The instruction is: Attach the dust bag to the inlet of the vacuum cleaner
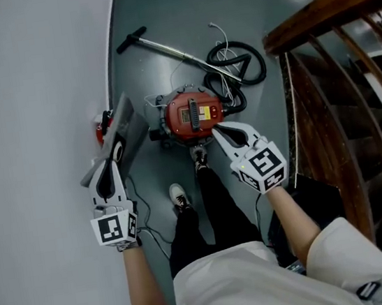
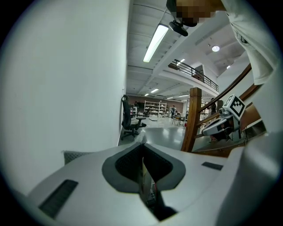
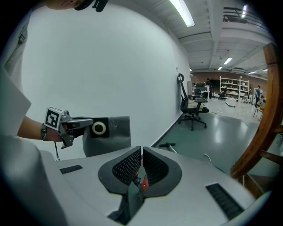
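The grey dust bag (image 1: 123, 131) hangs at the left by the white wall, and my left gripper (image 1: 110, 156) is shut on its black collar. In the right gripper view the bag (image 3: 116, 134) shows its white-ringed round hole (image 3: 99, 128) beside the left gripper (image 3: 90, 122). In the left gripper view the collar's thin edge (image 2: 143, 174) is pinched between the pads. The red vacuum cleaner (image 1: 193, 115) stands on the floor in the middle. My right gripper (image 1: 220, 131) hovers just at its right front, shut and empty; its pads (image 3: 132, 165) meet.
The black hose (image 1: 238, 64) and metal wand (image 1: 162, 46) lie behind the vacuum. A wooden stair railing (image 1: 325, 6) runs down the right. The person's shoes (image 1: 178, 196) stand just before the vacuum. A thin cable (image 1: 153, 234) trails on the floor. An office chair (image 2: 129, 119) stands far off.
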The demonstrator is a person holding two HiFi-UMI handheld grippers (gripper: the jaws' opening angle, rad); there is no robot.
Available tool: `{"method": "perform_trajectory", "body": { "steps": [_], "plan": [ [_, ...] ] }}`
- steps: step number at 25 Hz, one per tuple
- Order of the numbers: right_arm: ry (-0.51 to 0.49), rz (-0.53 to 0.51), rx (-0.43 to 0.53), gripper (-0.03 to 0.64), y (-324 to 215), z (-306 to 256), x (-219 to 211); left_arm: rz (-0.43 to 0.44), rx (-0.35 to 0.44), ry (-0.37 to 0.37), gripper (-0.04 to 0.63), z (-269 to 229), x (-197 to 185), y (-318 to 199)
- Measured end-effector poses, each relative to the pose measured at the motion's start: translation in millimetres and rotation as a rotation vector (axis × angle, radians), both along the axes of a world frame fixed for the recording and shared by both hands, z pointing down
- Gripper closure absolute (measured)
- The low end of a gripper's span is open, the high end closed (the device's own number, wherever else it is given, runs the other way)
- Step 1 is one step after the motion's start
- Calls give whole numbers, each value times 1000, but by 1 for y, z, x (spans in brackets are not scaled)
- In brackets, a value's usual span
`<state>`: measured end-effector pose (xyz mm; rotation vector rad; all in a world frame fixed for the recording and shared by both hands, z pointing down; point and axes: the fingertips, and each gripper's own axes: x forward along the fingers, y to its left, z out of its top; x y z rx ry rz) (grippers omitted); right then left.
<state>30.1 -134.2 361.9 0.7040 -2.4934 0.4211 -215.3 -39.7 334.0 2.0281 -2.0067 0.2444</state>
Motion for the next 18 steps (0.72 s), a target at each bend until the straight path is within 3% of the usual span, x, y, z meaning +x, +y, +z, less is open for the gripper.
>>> {"method": "perform_trajectory", "body": {
  "steps": [9, 18],
  "plan": [
    [55, -59, -78, 586, -15, 76, -6, -34, -58, 42, 574, 78, -3, -9],
    [89, -48, -158, 584, -26, 154, -1, -66, -114, 65, 574, 153, -2, -11]
  ]
}}
